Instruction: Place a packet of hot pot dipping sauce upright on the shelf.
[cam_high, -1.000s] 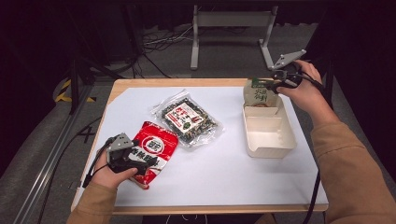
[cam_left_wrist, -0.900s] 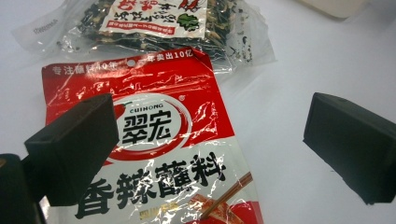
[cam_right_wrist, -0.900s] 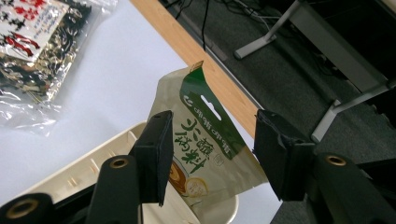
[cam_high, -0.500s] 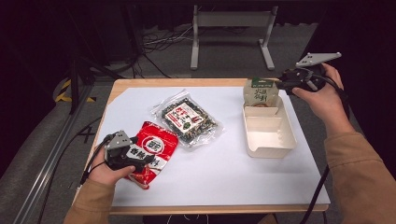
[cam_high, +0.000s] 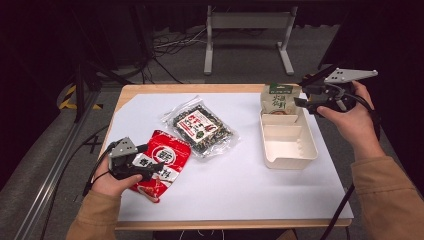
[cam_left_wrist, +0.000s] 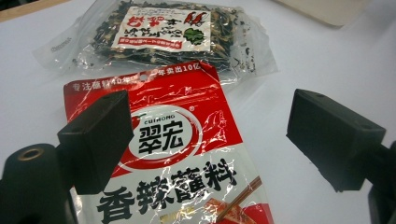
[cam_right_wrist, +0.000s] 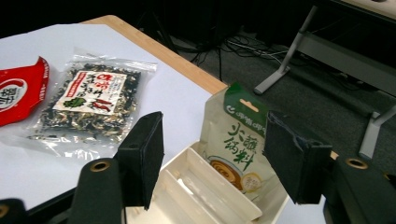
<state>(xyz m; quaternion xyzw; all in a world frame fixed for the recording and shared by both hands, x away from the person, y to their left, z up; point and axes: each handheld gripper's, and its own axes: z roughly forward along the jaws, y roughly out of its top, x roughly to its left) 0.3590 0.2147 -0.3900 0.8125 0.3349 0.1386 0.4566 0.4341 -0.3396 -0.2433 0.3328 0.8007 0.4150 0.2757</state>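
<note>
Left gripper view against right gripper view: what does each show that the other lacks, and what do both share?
Left gripper view alone: the red foil packet's full front with its white seal, between open jaws. Right gripper view alone: the green-topped beige pouch standing in the cream divided tray's far compartment, and the grey metal stand on the floor. Shared: the clear bag of dark dried bits on the white table cover.

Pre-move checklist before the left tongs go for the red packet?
1. Left tongs open over the red packet, pads not pressing it: ok.
2. Red packet lies flat on the white table cover, apart from the clear seaweed bag: ok.
3. Right tongs open with nothing between them, jaws just been opening: ok.
4. Green pouch leans upright in the far end of the cream tray: ok.
5. Near tray compartments free for the packet: ok.
6. Left tongs' cable free of the packet: cannot tell.
</note>
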